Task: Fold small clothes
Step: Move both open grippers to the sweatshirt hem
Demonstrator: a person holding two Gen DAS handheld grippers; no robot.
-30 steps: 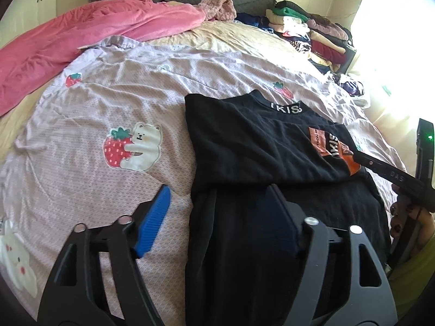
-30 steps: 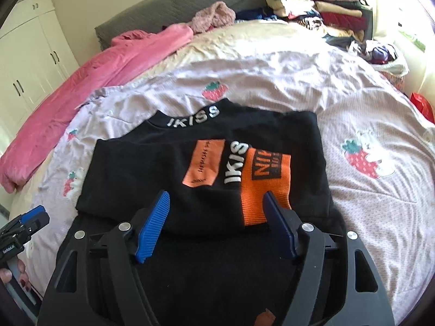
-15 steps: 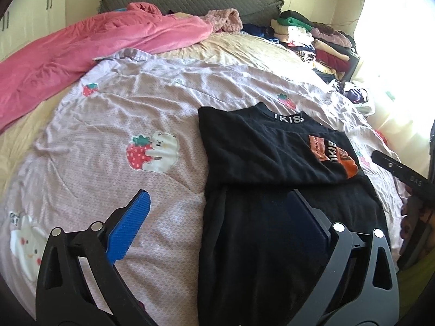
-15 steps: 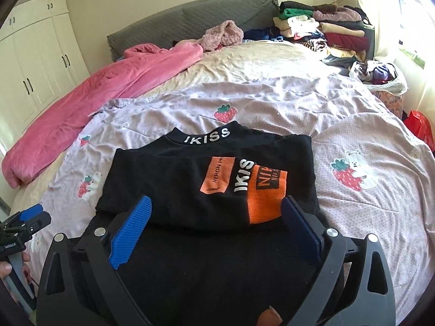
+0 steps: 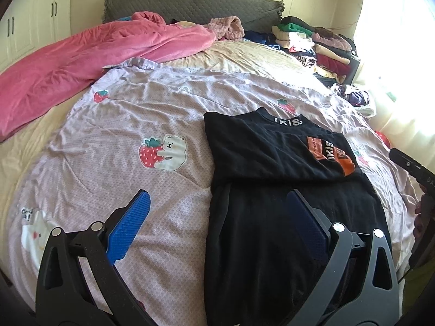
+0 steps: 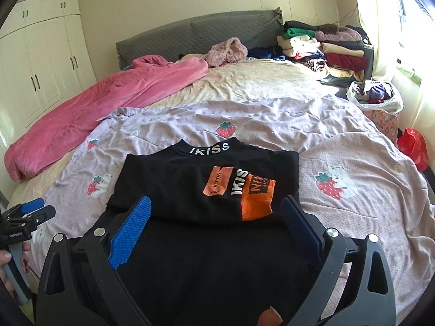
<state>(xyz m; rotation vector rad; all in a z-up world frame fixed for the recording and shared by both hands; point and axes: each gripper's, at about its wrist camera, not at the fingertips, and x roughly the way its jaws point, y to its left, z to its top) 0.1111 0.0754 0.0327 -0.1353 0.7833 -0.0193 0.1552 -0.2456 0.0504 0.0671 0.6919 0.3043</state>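
Black shirt, partly folded with its orange print up, lies flat on the strawberry quilt short of the pink blanket; left gripper and right gripper both hover over the shirt's near part, jaws wide, holding nothing.

shirt on quilt, blanket behind-left

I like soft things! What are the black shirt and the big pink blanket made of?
The black shirt looks like soft matte knit, maybe cotton; its collar looks ribbed. The pink blanket looks like plush fleece, fuzzy with a slight sheen. I can't be sure.
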